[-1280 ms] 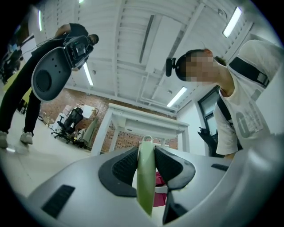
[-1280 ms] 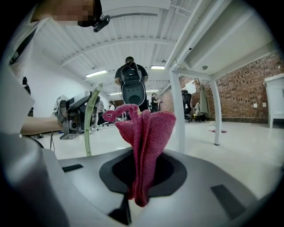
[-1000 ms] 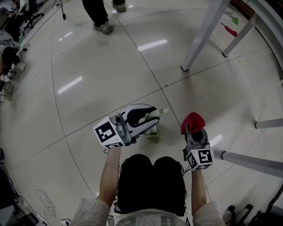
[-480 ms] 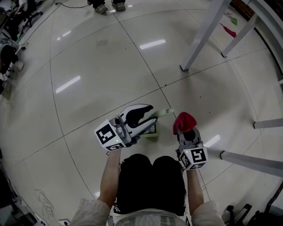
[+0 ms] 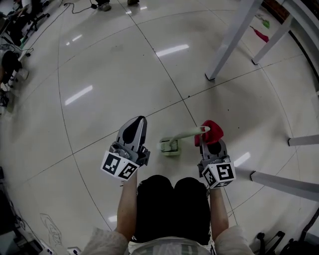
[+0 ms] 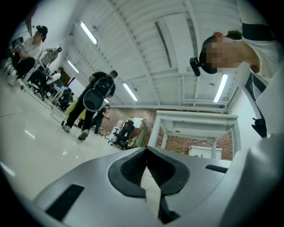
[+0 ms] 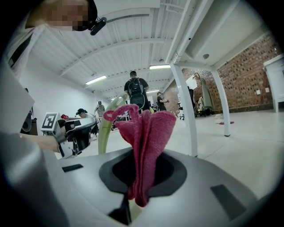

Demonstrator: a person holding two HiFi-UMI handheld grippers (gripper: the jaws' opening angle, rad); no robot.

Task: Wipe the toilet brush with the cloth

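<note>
The pale green toilet brush (image 5: 171,146) stands on the floor tiles in front of my knees, and its handle (image 5: 188,134) leans right. My right gripper (image 5: 211,141) is shut on a red cloth (image 5: 212,129), which touches the top of that handle. In the right gripper view the cloth (image 7: 145,133) sticks up out of my right gripper (image 7: 141,165), with the green handle (image 7: 105,128) just behind it at the left. My left gripper (image 5: 139,120) is left of the brush and apart from it. Its jaws are shut with nothing between them (image 6: 146,153).
White table legs (image 5: 232,39) stand at the upper right, and metal bars (image 5: 285,182) lie at the right. Red and green cloths (image 5: 259,34) lie on the floor under the table. Clutter (image 5: 10,60) lines the left edge. A person's feet (image 5: 102,6) are at the far top.
My left gripper has let go of the brush handle, swung left away from it and shut. My right gripper has moved the cloth up against the top of the handle.
</note>
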